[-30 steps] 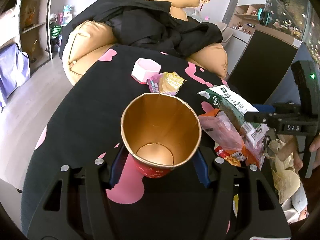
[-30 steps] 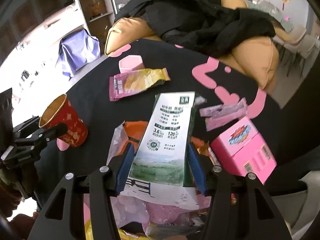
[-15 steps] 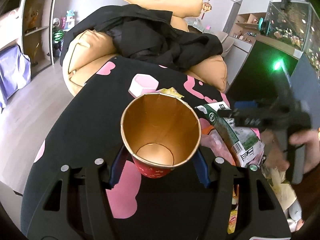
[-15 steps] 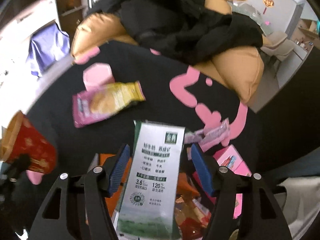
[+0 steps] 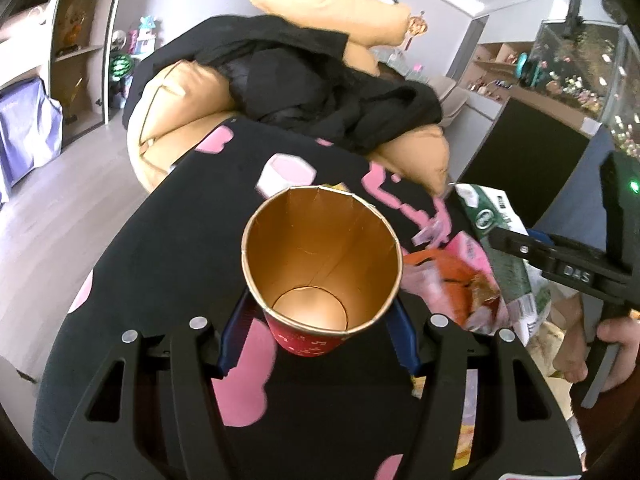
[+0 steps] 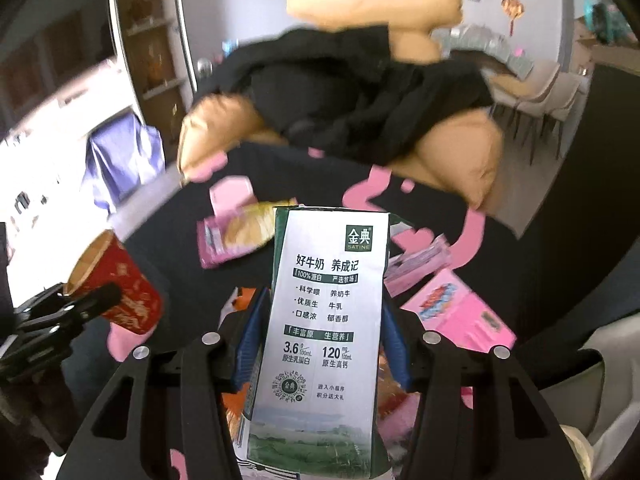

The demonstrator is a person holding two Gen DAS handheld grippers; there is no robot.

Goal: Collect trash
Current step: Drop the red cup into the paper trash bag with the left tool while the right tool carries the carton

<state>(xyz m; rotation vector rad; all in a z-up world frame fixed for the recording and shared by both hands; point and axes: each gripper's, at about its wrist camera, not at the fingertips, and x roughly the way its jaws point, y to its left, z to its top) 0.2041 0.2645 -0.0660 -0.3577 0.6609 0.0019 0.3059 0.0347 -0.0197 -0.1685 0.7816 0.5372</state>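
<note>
A red paper cup (image 5: 320, 256) with a gold inside stands upright between my left gripper's blue pads, and the left gripper (image 5: 318, 334) is shut on it just above the black table. The cup (image 6: 124, 292) also shows at the left of the right wrist view. My right gripper (image 6: 325, 336) has a green and white milk carton (image 6: 324, 320) between its pads. Its jaws are closing and press the carton's sides. The carton is lifted off the trash pile. In the left wrist view the carton (image 5: 504, 248) hangs to the right of the cup.
The black table (image 5: 160, 260) with pink shapes carries a pink hexagonal tub (image 5: 286, 172), a pink and yellow snack wrapper (image 6: 236, 236), a pink box (image 6: 460, 312) and orange wrappers (image 5: 452, 276). A tan sofa with a black coat (image 5: 320, 92) lies behind. A hand (image 5: 616, 344) grips the right tool.
The right gripper's jaws spread around the carton, then closed on it, and the carton rose off the pile. The left gripper kept the cup almost still.
</note>
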